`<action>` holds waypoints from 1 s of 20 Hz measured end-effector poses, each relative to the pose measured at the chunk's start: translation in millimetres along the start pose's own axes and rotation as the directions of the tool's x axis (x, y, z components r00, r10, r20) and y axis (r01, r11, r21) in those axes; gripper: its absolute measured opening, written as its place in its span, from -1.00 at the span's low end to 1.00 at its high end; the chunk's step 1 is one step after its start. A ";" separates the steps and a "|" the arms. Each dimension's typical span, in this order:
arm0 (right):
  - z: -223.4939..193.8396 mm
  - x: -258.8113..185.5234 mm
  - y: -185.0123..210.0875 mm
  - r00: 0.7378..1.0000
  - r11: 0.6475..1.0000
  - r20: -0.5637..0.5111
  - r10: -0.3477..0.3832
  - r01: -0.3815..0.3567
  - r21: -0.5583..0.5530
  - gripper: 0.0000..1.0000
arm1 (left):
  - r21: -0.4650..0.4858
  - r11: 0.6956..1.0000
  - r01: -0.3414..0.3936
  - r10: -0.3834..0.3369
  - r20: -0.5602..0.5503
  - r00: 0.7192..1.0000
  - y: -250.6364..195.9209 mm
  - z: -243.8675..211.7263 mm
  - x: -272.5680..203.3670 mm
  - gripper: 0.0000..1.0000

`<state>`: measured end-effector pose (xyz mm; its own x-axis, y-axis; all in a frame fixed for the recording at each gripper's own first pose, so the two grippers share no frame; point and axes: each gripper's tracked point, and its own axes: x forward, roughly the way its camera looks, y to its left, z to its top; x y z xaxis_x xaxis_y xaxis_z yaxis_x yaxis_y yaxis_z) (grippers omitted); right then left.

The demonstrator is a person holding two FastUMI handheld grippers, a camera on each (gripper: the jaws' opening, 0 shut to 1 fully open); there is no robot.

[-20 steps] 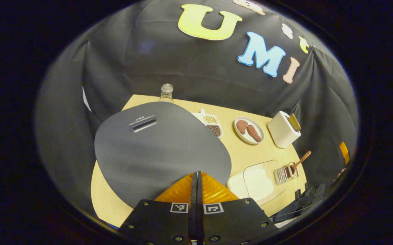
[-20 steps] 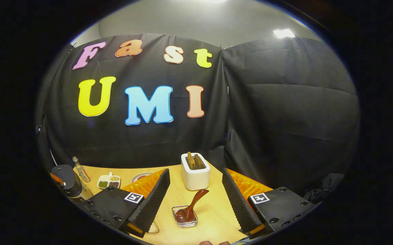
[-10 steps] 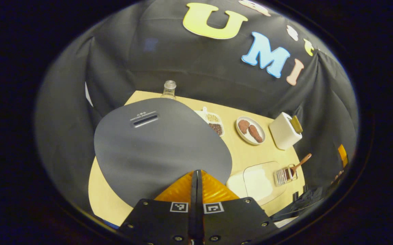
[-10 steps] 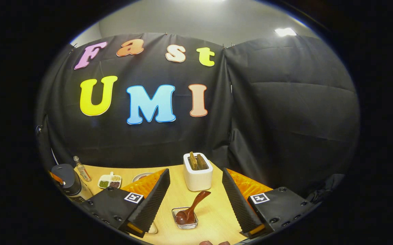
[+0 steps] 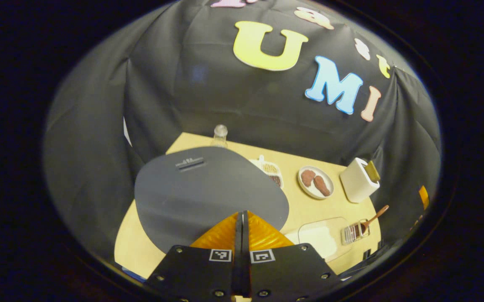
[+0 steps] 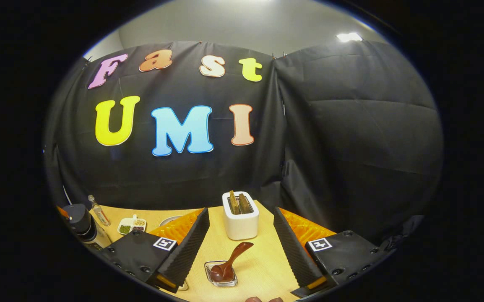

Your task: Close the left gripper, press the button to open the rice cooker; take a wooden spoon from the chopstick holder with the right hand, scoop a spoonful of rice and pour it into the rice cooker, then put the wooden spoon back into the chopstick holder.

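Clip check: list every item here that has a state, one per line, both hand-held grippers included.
left hand-held gripper: shut, holding nothing
right hand-held gripper: open, holding nothing
rice cooker lid: closed
wooden spoon: leaning in the chopstick holder, untouched
toaster: two slices standing in its slots
glass bottle: upright, no cap
plate: holds two brown pieces
rice container: uncovered, rice inside

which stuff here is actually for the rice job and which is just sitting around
For the job:
rice cooker, lid down
wooden spoon
chopstick holder
rice container
left hand-held gripper, shut
right hand-held gripper, open

Lying about:
toaster
glass bottle
divided grain dish
plate of two brown pieces
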<state>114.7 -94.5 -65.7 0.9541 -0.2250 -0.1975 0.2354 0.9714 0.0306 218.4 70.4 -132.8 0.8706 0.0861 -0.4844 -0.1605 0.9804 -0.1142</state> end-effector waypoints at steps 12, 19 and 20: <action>-17.2 28.9 -9.3 0.998 0.999 -0.056 0.026 -0.023 0.044 0.94 | 0.071 0.986 -0.153 0.093 0.526 0.846 -24.7 143.8 -116.5 -0.95; -46.2 48.1 -13.5 0.984 0.983 -0.164 0.066 -0.036 0.177 0.92 | 0.092 0.984 -0.156 0.087 0.517 0.851 -44.7 114.8 -117.4 0.94; -54.1 51.1 -11.4 0.979 0.978 -0.192 0.072 -0.032 0.204 0.94 | 0.087 0.985 -0.151 0.086 0.513 0.854 -49.0 111.4 -117.0 0.94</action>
<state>150.8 -113.0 -129.1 0.9154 -0.1355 -0.3791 0.2373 0.9423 0.2361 176.2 32.0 26.1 0.9684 0.2487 0.0209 -0.2493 0.9677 0.0365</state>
